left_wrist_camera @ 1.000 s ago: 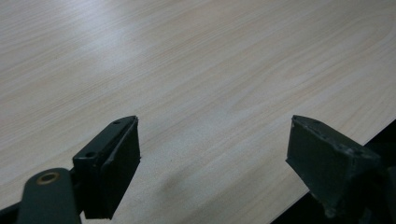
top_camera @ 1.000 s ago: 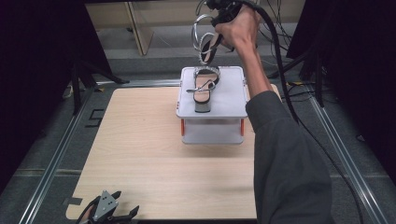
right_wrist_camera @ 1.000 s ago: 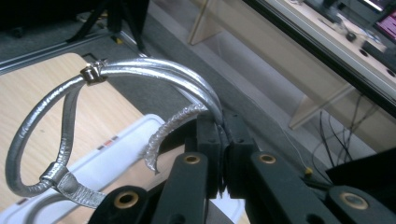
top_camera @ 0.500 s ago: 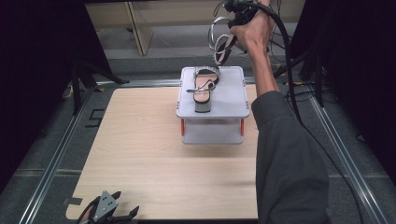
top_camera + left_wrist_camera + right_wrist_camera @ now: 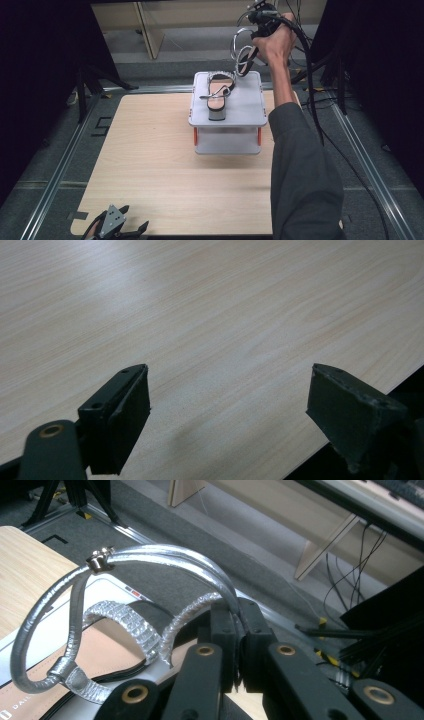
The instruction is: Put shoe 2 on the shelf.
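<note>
Wooden table [image 5: 165, 165] mostly bare; right jaws clamped on silver sandal [image 5: 244, 52], left jaws wide.

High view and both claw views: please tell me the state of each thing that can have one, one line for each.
Right claw: shut on the silver straps of a sandal, held in the air behind the platform.
Held sandal: hanging from its straps, lifted off every surface.
Second sandal: lying flat on the platform, sole down.
White platform: standing on the wooden table.
Left claw: open, holding nothing, low over the table's near edge.
</note>
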A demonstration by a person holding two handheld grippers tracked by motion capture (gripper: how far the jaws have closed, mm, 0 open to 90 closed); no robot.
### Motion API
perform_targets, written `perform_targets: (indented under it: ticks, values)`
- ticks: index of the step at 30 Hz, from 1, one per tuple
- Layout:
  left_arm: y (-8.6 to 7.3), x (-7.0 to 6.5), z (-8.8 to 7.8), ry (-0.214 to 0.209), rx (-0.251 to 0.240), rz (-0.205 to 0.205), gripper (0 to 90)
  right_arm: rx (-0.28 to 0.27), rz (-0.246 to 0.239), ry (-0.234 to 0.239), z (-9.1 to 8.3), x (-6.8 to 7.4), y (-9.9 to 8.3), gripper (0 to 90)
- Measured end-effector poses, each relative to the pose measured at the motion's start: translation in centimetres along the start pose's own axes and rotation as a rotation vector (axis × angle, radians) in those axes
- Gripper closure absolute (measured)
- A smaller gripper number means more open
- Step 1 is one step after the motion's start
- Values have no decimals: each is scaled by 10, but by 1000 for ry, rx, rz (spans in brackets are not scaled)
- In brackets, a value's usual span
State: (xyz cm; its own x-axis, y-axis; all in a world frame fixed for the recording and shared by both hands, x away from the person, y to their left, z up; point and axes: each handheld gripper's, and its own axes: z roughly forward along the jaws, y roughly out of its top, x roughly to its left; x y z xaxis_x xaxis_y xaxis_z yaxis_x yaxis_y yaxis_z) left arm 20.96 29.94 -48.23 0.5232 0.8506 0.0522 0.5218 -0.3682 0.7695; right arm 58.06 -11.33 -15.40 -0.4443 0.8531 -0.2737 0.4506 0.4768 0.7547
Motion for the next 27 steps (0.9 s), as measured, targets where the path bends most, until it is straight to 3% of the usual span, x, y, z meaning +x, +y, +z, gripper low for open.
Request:
perform_targets:
  ticks: [3,8,11,17,22,25,27]
  values:
    - [0,0,0,-2,-4,1,167,-4,7,4,1,2,-6,878]
    - [0,0,0,6,10,12,167,19,17,66,-4,8,-18,875]
    - [0,0,1,7,11,13,167,24,24,129,-7,12,-27,871]
    - [0,0,1,4,11,1,167,46,43,181,-9,12,-49,868]
    - [1,0,2,8,20,11,167,54,8,234,-8,16,-71,867]
    - [1,-1,2,8,20,9,167,71,36,273,-5,21,-82,864]
    - [1,-1,2,7,21,9,167,63,15,282,-2,22,-87,861]
